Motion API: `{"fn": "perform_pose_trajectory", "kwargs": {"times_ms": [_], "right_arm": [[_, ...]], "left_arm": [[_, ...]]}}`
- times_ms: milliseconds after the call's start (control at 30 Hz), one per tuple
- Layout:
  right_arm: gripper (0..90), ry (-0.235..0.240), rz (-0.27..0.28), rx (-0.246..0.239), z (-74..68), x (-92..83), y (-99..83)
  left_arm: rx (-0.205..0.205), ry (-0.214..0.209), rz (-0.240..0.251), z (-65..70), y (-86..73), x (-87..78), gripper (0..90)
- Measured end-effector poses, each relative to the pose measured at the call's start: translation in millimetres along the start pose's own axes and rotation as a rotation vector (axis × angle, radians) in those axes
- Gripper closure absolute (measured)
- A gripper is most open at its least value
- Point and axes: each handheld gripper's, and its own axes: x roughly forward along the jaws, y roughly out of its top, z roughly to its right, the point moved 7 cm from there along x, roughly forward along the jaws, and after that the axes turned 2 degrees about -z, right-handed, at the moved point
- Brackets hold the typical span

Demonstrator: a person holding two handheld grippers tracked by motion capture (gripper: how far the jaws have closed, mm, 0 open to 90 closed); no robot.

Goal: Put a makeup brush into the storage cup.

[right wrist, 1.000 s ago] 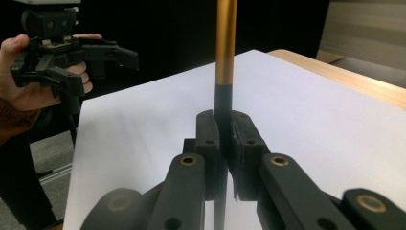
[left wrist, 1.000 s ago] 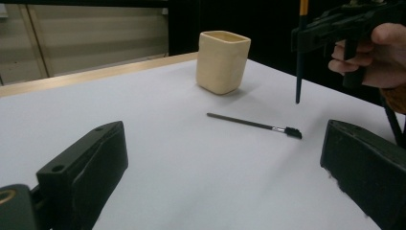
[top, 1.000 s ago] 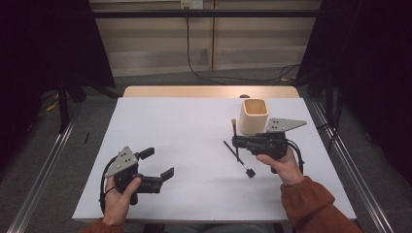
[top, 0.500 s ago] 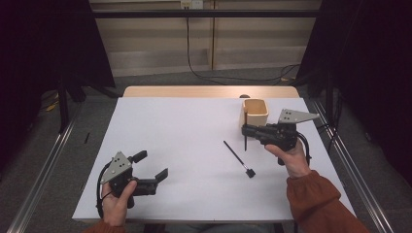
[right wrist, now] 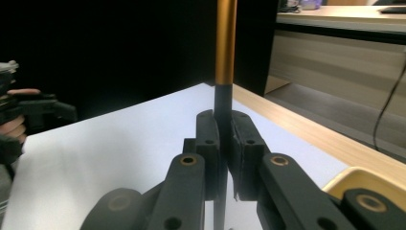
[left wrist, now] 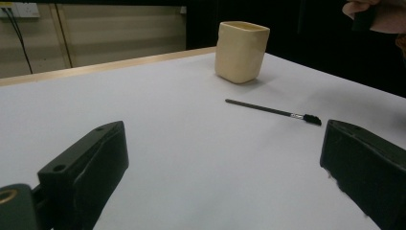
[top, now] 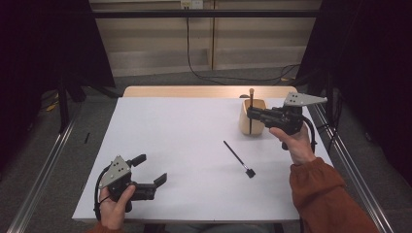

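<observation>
Since the earlier frames the right gripper (top: 250, 114) has carried a slim brush (top: 250, 109) up from beside the cup and now holds it upright over the cream square cup (top: 252, 125). Its jaws are pinched tight on the dark handle, the gold-coloured end standing above them in the right gripper view (right wrist: 225, 43). A second brush (top: 238, 158) lies flat on the white surface (top: 184, 141), near the cup but apart from it. The left gripper (top: 150, 171) rests low at the near left, jaws spread, holding nothing. The step in hand looks like dropping the held brush into the cup; next, lower it inside the rim, release, then fetch the lying brush.
</observation>
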Motion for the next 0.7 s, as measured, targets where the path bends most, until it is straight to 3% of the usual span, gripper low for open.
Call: {"fn": "perform_pose_trajectory", "kwargs": {"times_ms": [67,233,500,700], "right_arm": [[83.6,-0.009,0.017,0.007,4.6,-0.9,3.8],[83.6,-0.041,0.018,0.005,15.0,-1.3,11.6],[83.6,-0.091,0.023,-0.004,31.9,1.5,28.8],[83.6,-0.134,0.029,0.014,48.9,6.4,30.7]], "left_arm": [[-0.017,0.004,0.002,-1.0,-0.7,-0.5,2.8],[0.007,0.009,0.001,-0.6,-0.1,-1.6,2.8],[0.009,0.008,-0.011,1.3,-4.1,-5.8,2.7],[0.021,0.002,-0.01,4.1,-4.0,-6.8,2.6]]}}
